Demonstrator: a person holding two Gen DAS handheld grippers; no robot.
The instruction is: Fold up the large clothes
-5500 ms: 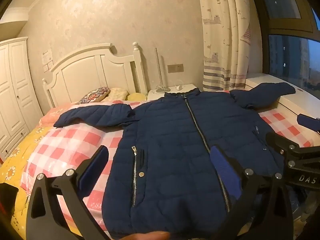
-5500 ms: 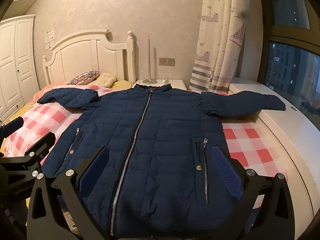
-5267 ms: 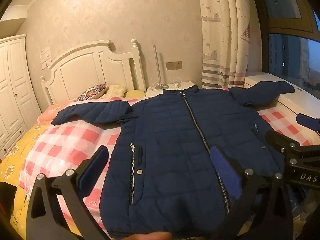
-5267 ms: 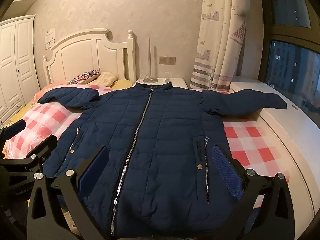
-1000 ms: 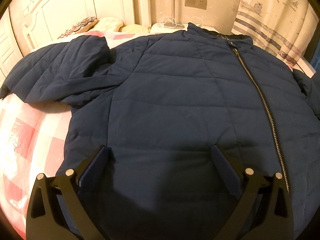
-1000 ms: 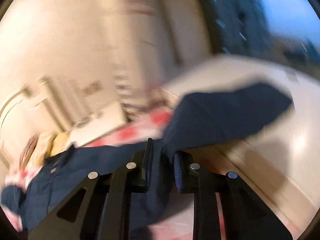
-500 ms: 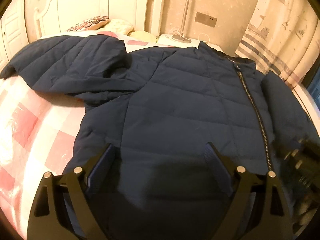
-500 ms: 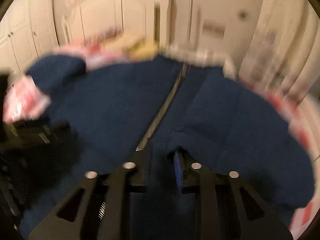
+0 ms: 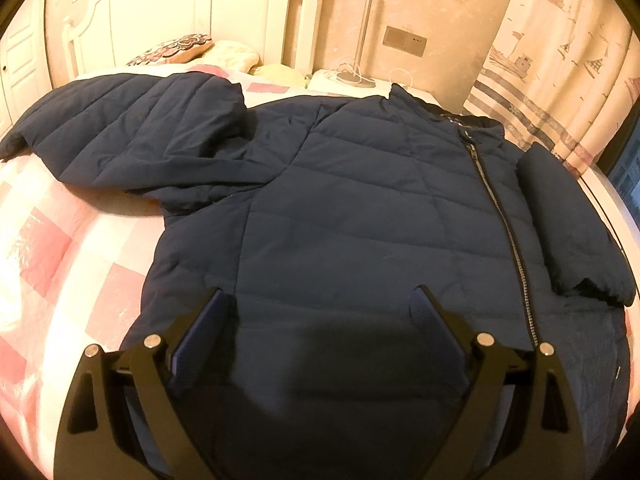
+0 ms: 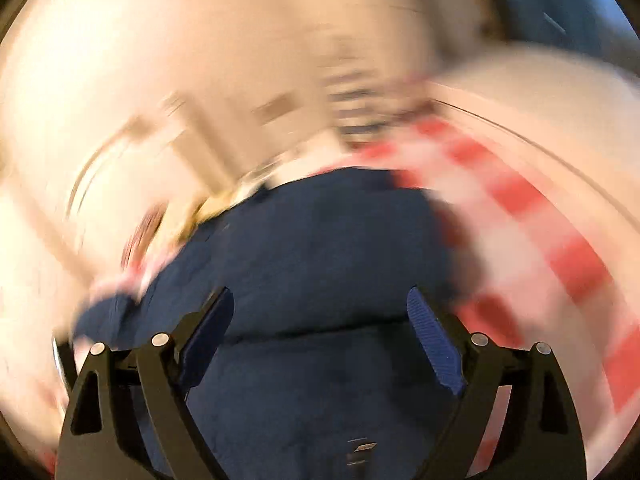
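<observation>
A navy quilted jacket (image 9: 360, 208) lies front up on the bed, zipper (image 9: 504, 232) shut. Its left sleeve (image 9: 120, 140) stretches out to the left. Its right sleeve (image 9: 568, 224) lies folded in over the body, cuff toward the hem. My left gripper (image 9: 320, 320) is open and empty just above the jacket's lower front. The right wrist view is blurred by motion. My right gripper (image 10: 320, 320) is open and empty above the jacket (image 10: 320, 260).
The bed has a pink and white checked cover (image 9: 60, 264) and a white headboard (image 9: 256, 12). Pillows (image 9: 172, 48) lie at its head. A nightstand with a lamp base (image 9: 356, 80) stands behind the collar. Curtains (image 9: 560, 60) hang at the right.
My right gripper carried the right sleeve over the jacket body, opened and let it go. It now swings quickly away. My left gripper has stayed open over the jacket and narrowed slightly.
</observation>
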